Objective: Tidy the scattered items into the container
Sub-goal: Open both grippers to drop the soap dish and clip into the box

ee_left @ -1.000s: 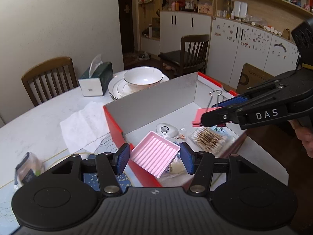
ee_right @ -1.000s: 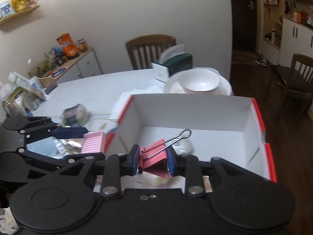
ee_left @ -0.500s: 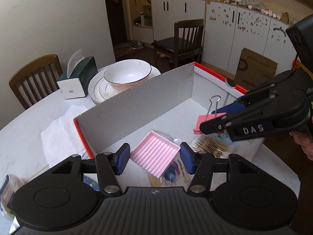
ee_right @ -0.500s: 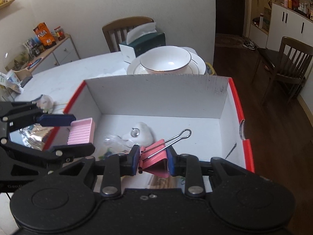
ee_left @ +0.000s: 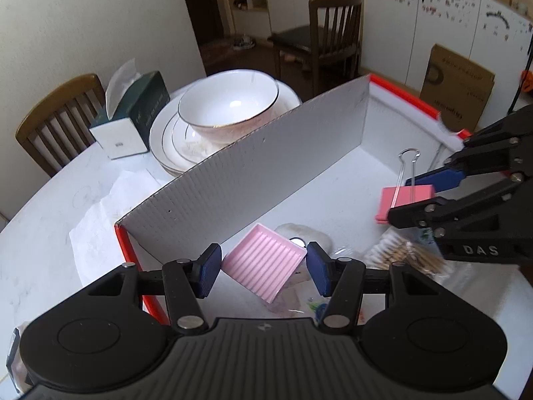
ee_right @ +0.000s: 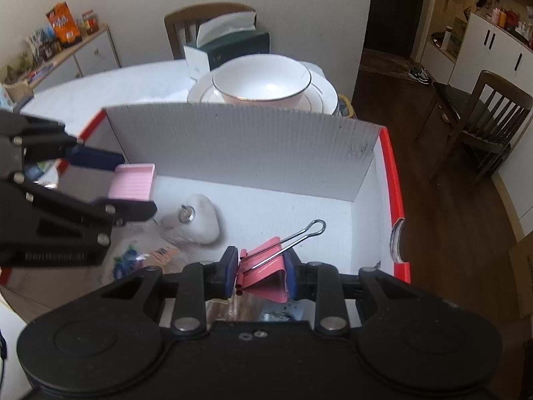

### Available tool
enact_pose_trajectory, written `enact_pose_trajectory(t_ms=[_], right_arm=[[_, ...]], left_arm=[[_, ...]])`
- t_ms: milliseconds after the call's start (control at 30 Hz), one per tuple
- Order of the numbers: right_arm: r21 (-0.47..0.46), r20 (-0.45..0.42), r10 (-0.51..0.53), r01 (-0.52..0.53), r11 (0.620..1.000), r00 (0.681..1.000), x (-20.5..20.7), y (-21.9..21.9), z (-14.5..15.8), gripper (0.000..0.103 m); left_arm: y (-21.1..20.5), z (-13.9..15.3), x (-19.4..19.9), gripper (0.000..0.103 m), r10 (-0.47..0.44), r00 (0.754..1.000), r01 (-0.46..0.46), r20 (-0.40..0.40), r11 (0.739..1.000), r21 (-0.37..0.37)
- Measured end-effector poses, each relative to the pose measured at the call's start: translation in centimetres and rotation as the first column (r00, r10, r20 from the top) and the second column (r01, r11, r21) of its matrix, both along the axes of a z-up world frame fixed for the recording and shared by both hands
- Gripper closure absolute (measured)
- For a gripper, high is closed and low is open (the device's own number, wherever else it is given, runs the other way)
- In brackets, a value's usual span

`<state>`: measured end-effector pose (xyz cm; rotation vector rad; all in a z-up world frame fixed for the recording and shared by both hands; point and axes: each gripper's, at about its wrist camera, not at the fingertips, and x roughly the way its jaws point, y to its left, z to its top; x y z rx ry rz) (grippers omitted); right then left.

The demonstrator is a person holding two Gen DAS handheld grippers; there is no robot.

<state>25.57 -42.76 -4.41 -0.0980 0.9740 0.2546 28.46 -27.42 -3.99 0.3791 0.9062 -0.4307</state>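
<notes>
Evidently both loads hang over the box (ee_left: 266,173) for dropping: the left gripper (ee_left: 263,268) pinches a pink tray (ee_left: 263,263), the right gripper (ee_right: 261,275) a pink binder clip (ee_right: 263,273).

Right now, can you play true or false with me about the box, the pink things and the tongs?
1. The right tongs pinch a pink metal binder clip. True.
2. The left tongs are empty. False: they hold a pink ridged plastic tray.
3. The white cardboard box with red edges already has things inside. True: a white heart-shaped object and a clear bag of cotton swabs lie on its floor.
4. The white bowl with a gold rim sits inside the box. False: it rests on white plates behind the box.
5. The green tissue box is lying in the cardboard box. False: it stands on the table by the plates.
</notes>
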Motion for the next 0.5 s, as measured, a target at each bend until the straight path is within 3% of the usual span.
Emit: enact_pose_trajectory(t_ms=[500], right_arm=[[-0.012,-0.053,0.007,-0.008,1.000,0.999,0.7,-0.3,-1.3,0.074]], left_arm=[[-1.2,-1.9,1.4,0.048,-0.011,0.994,0.017,-0.112,0.999,0.047]])
